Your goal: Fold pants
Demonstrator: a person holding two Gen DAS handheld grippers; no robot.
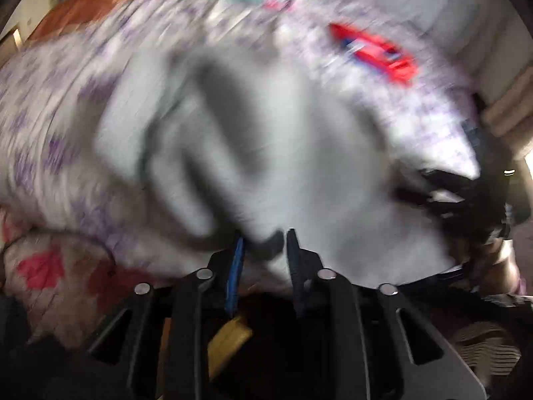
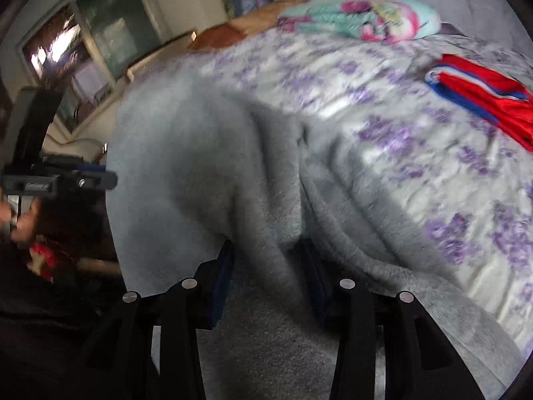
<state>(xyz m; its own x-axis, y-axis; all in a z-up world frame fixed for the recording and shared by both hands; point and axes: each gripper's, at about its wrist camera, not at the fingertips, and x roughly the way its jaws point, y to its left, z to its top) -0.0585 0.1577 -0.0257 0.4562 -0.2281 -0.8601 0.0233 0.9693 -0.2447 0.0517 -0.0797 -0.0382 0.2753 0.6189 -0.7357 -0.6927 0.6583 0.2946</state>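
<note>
The left tongs (image 1: 263,243) are pinching a fold of the grey pants (image 1: 266,153), which are hanging blurred ahead of them over the flowered bed (image 1: 50,106). The right tongs (image 2: 266,260) are gripping the same pants (image 2: 206,173), draping off the bed (image 2: 416,166) edge. A red garment (image 2: 483,100) is lying beyond, to their right.

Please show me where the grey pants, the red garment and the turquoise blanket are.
grey pants (image 2: 200,173): right wrist view, lifted fleece.
red garment (image 2: 483,100): right wrist view, red middle.
turquoise blanket (image 2: 359,16): right wrist view, middle.
</note>
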